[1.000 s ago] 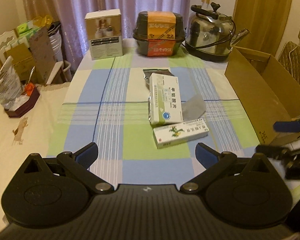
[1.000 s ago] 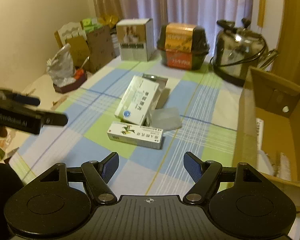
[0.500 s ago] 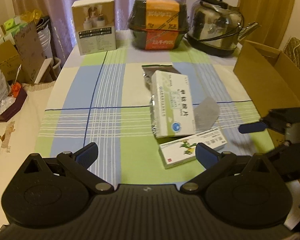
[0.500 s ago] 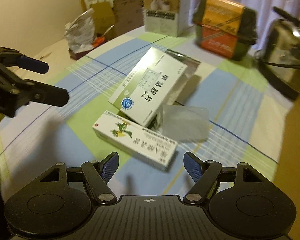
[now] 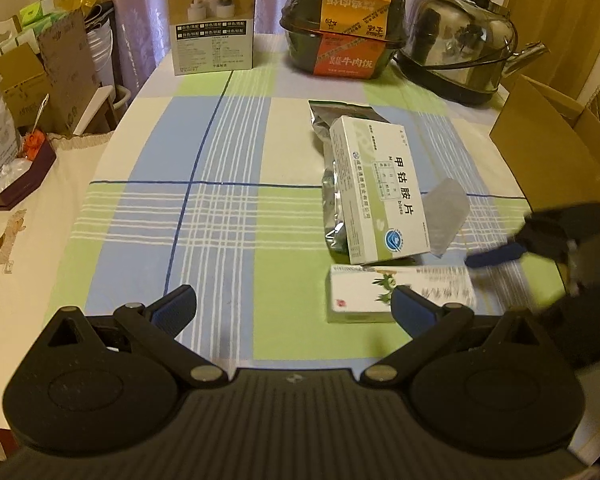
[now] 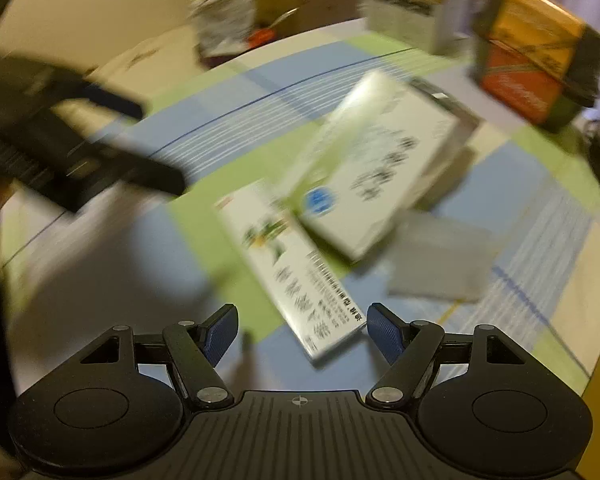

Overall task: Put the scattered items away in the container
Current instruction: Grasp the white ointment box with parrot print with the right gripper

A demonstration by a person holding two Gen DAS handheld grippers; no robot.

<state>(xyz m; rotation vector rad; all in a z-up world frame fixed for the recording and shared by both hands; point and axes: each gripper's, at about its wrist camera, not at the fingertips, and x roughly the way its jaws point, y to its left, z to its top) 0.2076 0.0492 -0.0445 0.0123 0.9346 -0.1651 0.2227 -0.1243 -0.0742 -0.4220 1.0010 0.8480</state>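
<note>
Two grippers: we've got both spread wide, holding nothing.
Right gripper (image 6: 300,330): lined up on the long box (image 6: 288,264), lower centre, for grabbing.
Left gripper (image 5: 294,308): hanging back.

**Legible markings on items in view**

Left wrist view, centre right: the white-and-green medicine box (image 5: 380,192) bears large characters "甲钴胺片" and a round blue logo. Upper centre: the black meal container (image 5: 342,24) carries an orange band with "牛肉饭" on its red lower label. Lower right: print on the long box with a green plant graphic (image 5: 364,292) is blurred and unreadable. The right wrist view is too blurred to read.
</note>
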